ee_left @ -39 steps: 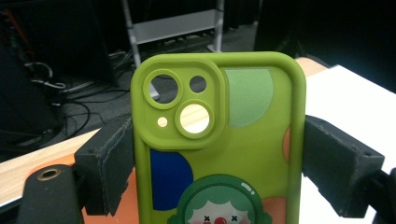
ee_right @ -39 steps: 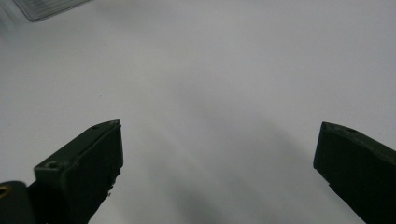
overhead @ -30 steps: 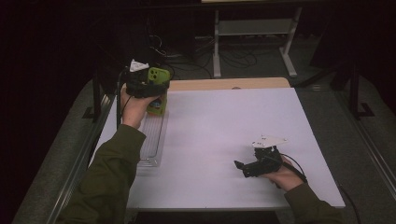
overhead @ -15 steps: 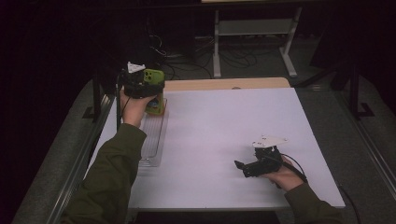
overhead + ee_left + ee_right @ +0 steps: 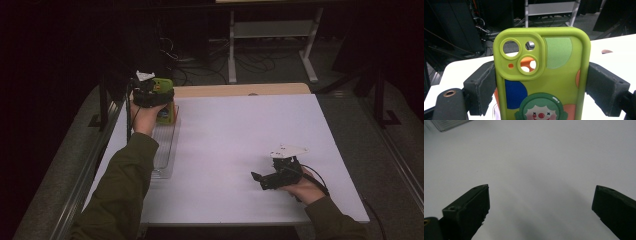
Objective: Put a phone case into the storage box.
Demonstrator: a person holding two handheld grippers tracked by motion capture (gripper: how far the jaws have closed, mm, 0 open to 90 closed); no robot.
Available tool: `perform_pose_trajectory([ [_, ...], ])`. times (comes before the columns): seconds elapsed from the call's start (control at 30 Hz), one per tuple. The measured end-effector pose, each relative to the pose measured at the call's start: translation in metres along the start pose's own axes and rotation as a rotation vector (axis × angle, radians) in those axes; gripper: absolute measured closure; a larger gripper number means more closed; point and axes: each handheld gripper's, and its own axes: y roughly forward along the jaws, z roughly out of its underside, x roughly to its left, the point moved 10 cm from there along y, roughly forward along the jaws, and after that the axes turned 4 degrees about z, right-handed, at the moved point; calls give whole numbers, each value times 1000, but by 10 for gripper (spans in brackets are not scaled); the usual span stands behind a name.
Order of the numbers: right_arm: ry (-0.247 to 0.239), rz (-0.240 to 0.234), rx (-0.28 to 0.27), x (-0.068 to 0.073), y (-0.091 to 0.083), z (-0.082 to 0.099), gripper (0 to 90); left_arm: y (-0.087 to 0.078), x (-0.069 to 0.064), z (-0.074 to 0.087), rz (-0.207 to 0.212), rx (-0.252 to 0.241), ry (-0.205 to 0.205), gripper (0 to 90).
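Dark lab behind, cables and a metal stand on the floor; white worktop (image 5: 240,150) in front, with a strip of bare wood along its far edge. Clear plastic tray (image 5: 165,150) lies along the worktop's left side, long axis running away from the person. Can't make out anything lying flat in it; its near end looks bare. Left gripper (image 5: 152,95) is over the tray's far end, holding a lime-green phone case (image 5: 541,75) upright; in the high view the case's lower end sits at or just inside the tray's far end, can't tell whether it touches the tray floor. Fingers (image 5: 480,87) are closed in on the case, pads pressing both long edges. Case back faces the camera: camera cutouts at the top, blue, orange and pale green circles, clown face at the bottom. Through the cutouts something orange shows behind it, can't tell what. Right gripper (image 5: 257,178) rests low on the worktop at the near right, well apart from the tray, pointing left. Its fingers (image 5: 467,212) stand wide apart, nothing between them, just bare worktop; a corner of the tray shows at the top left of that view.
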Motion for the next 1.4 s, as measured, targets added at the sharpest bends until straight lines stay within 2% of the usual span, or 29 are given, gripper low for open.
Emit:
perform_pose_trajectory([
  [0.03,0,0,0,0,0,0,10,1,2,1,-3,4,11,156],
  [0.1,7,-1,0,1,0,0,10,3,3,3,-9,3,-6,156],
  [0.13,11,0,-2,1,0,0,10,3,4,5,-10,16,4,156],
  [0.33,1,-1,0,0,0,0,10,8,6,9,-22,17,-6,156],
  [0.77,10,-5,0,1,0,0,10,17,9,20,-53,20,-29,154],
  [0.93,10,-4,0,1,0,0,10,19,10,24,-66,21,-32,154],
  [0.97,9,-3,0,1,0,0,10,18,12,26,-72,33,-15,154],
  [1.03,10,-4,0,1,0,0,10,20,11,27,-78,17,-34,154],
  [1.07,9,-4,0,1,0,0,10,19,13,29,-86,39,-10,154],
  [1.1,9,-4,0,1,0,0,10,21,11,28,-82,15,-35,154],
  [1.13,10,-4,0,1,0,0,10,22,11,29,-86,21,-38,154],
  [1.2,9,-4,0,1,0,0,10,22,12,30,-92,32,-24,154],
  [1.27,9,-5,0,1,0,0,10,22,12,31,-93,38,-25,154],
  [1.3,5,-4,-1,1,0,0,10,24,12,30,-97,24,-34,154],
  [1.4,10,-5,1,1,0,0,10,24,12,35,-100,59,-13,154],
])
